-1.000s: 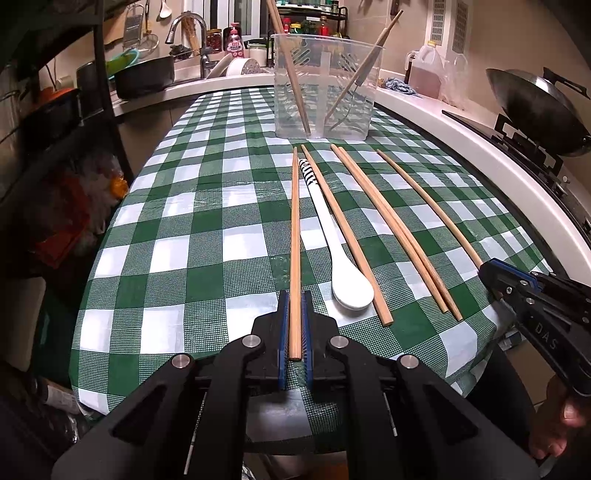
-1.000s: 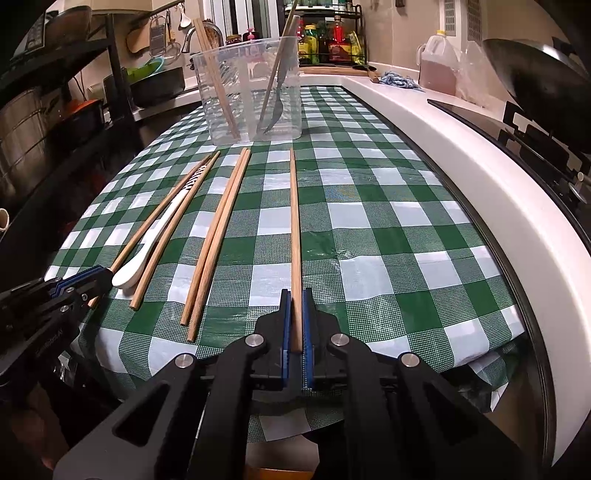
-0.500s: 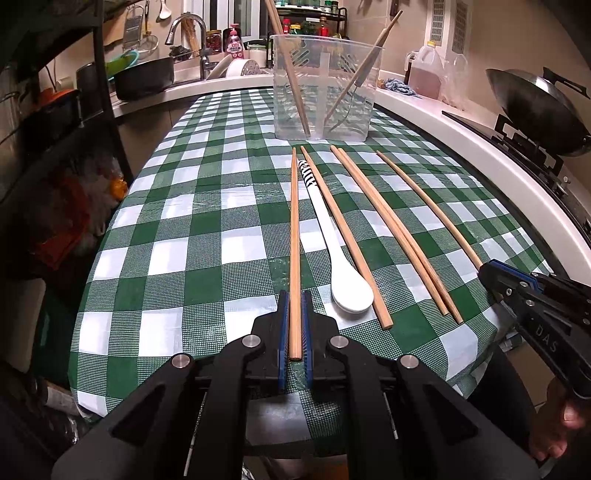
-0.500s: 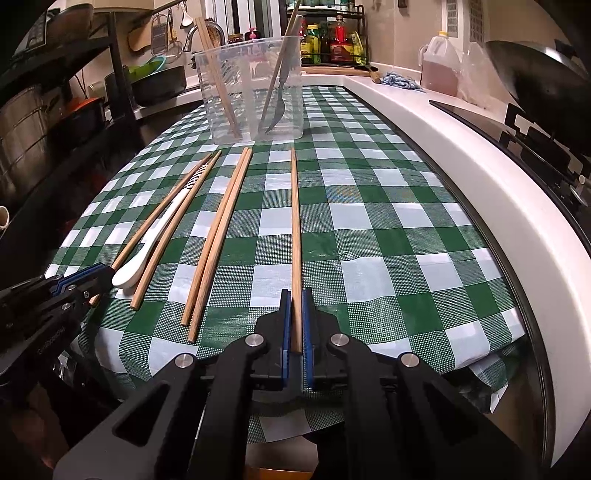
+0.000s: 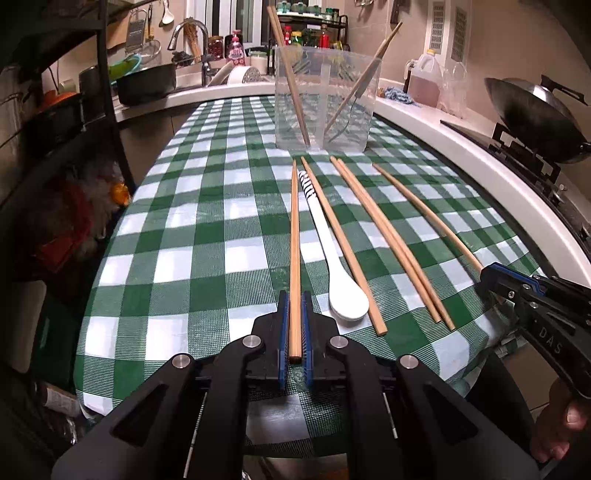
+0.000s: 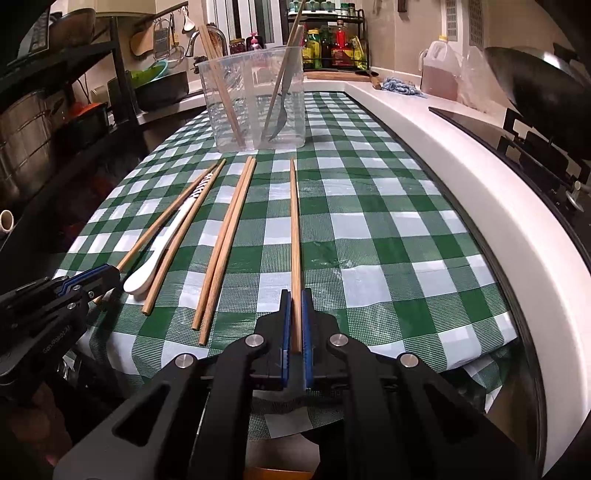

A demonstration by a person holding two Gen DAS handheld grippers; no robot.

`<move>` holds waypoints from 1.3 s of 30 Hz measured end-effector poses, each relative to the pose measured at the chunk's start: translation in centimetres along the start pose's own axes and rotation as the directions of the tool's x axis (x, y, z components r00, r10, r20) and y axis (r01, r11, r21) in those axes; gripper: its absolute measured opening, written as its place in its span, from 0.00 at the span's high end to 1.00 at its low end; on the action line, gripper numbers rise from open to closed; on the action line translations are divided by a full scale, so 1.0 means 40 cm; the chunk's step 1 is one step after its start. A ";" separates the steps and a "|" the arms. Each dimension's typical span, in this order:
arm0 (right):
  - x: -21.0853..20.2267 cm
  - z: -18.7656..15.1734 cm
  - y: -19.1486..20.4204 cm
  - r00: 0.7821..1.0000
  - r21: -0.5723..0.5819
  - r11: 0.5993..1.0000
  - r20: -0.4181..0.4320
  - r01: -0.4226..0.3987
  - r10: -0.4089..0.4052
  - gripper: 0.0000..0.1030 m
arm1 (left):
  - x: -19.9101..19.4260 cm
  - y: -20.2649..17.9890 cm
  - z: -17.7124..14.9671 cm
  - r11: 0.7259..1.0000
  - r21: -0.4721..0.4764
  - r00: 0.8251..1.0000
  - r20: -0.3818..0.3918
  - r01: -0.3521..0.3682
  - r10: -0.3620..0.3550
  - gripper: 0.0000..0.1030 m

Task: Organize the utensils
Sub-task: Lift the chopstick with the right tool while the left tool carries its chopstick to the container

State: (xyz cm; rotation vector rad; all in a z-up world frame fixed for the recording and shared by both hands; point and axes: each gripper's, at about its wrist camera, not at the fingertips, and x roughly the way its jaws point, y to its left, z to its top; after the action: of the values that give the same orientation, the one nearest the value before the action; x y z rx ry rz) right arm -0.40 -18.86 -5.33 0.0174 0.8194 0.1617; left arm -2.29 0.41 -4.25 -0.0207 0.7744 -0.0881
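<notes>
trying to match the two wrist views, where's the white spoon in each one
Left wrist view: the white spoon lies just right of centre, bowl nearest the camera.
Right wrist view: the same spoon lies at left, bowl beside the left tongs.
Shared landmark: the clear plastic container at the cloth's far end.

A green-and-white checked tablecloth (image 5: 207, 236) covered the tabletop. Along its right side ran a white counter edge (image 6: 491, 192), with a black wok (image 5: 532, 110) on a stove behind it. A jug of reddish-brown liquid (image 6: 441, 72) stood beside a blue cloth (image 6: 402, 86). Farther back were a faucet (image 5: 188, 35), a dark pot (image 5: 147, 83), and a rack of bottles (image 6: 332, 44). A black shelf unit (image 6: 55, 110) stood at the left.
</notes>
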 end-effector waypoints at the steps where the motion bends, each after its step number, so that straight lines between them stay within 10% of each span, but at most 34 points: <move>1: -0.008 0.003 0.000 1.000 0.000 1.000 0.006 0.001 -0.001 0.94 | -0.007 0.000 0.001 1.000 0.002 1.000 0.008 0.002 -0.002 0.94; 39: -0.276 0.150 0.027 0.978 -0.066 0.997 0.202 -0.030 0.042 0.94 | -0.245 0.045 0.154 0.999 -0.024 0.944 0.330 0.025 -0.016 0.94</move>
State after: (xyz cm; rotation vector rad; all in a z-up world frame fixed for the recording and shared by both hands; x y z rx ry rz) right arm -3.57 -19.18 6.89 -0.0103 0.6094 0.2162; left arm -4.82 2.98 6.90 -0.0682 0.4397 -0.0911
